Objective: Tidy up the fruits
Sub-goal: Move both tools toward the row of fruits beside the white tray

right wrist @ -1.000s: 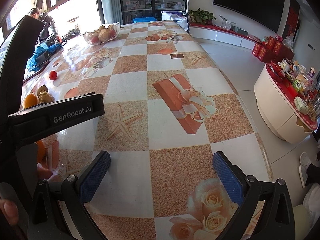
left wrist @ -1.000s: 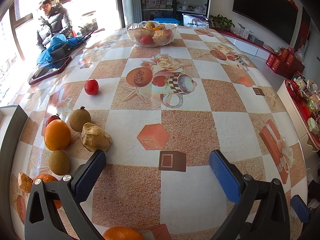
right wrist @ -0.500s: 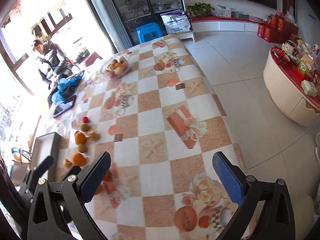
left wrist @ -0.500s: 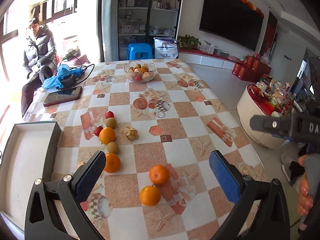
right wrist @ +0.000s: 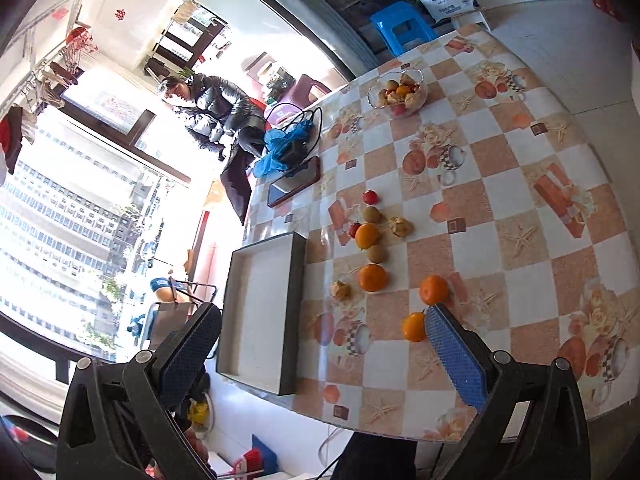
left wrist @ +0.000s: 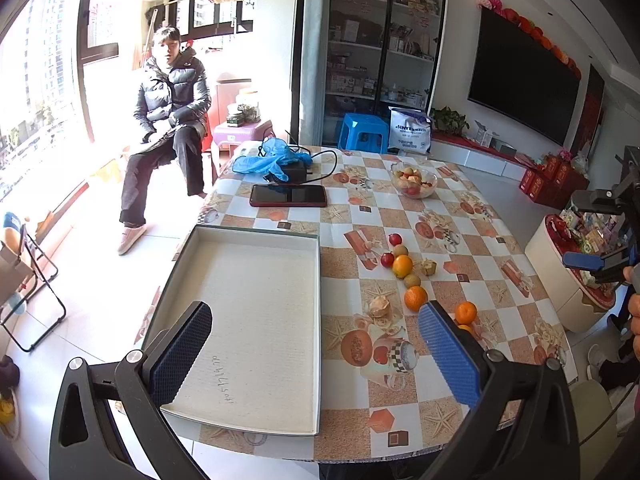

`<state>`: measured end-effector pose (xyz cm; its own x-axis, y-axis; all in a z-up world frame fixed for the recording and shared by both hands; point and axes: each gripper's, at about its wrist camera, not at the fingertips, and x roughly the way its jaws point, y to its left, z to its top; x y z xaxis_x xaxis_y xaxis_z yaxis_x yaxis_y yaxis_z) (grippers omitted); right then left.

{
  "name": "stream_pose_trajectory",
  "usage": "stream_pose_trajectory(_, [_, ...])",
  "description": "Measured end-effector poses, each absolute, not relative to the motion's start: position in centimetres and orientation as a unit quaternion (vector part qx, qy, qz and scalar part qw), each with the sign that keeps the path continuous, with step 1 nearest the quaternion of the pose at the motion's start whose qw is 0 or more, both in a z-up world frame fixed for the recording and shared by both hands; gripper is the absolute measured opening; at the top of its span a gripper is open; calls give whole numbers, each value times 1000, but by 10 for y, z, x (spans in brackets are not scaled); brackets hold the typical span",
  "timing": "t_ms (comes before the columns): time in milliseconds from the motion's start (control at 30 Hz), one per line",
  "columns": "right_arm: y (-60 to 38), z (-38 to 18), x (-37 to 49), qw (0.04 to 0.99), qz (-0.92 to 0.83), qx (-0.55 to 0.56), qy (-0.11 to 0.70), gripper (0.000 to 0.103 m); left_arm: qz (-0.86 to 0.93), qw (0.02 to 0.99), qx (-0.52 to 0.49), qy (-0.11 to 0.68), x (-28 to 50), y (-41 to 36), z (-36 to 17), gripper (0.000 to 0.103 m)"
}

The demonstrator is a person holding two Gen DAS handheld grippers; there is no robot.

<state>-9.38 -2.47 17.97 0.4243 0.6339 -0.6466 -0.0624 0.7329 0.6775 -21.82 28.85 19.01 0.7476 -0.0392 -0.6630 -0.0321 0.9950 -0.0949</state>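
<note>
Tongs status: the left tongs (left wrist: 314, 356) are spread wide apart and grip nothing; the right tongs (right wrist: 322, 354) are likewise spread wide and grip nothing. Both sets are held high above the desk (left wrist: 460, 248), clear of every item

Fruit location, left wrist view: the loose fruit lies ahead of the left tongs and toward their right finger. One orange (left wrist: 465, 313) sits just beyond that finger's tip, and another orange (left wrist: 415, 298) lies just past it on the inner side. Farther ahead run a kiwi (left wrist: 411, 280), a third orange (left wrist: 402, 265), two small red fruits (left wrist: 387, 259) and a second kiwi (left wrist: 400, 250). Two crumpled brownish items (left wrist: 379, 306) lie among them; their kind cannot be told. One more orange (right wrist: 414, 326) shows in the right wrist view, touching the edge of the right finger in the picture

Tray: an open white tray (left wrist: 256, 320) with a dark rim lies below and between the left tongs' fingers, just beside the fruit

Surroundings: a glass bowl of fruit (left wrist: 414, 180) stands far ahead. A dark phone (left wrist: 288, 195) and a blue plastic bag (left wrist: 272, 158) with a black cable lie beyond the tray. A seated person in a dark jacket (left wrist: 172, 92) is beyond the desk's far left corner
</note>
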Motion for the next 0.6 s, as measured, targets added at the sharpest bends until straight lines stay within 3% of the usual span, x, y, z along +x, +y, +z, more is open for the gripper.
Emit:
stream_pose_trajectory(100, [-30, 195, -100, 801, 238, 321, 446, 102, -7, 928, -61, 367, -217, 300, 187, 103])
stream_pose_trajectory(200, [-21, 194, -99, 822, 230, 269, 445, 102, -18, 910, -58, 409, -199, 279, 160, 103])
stream_pose_trajectory(400, [-8, 82, -94, 801, 139, 104, 573, 102, -52, 874, -23, 483, -153, 196, 84, 103])
stream_pose_trajectory(600, [-51, 11, -98, 791, 50, 40, 609, 102, -25, 860, -6, 510, -101, 173, 41, 103])
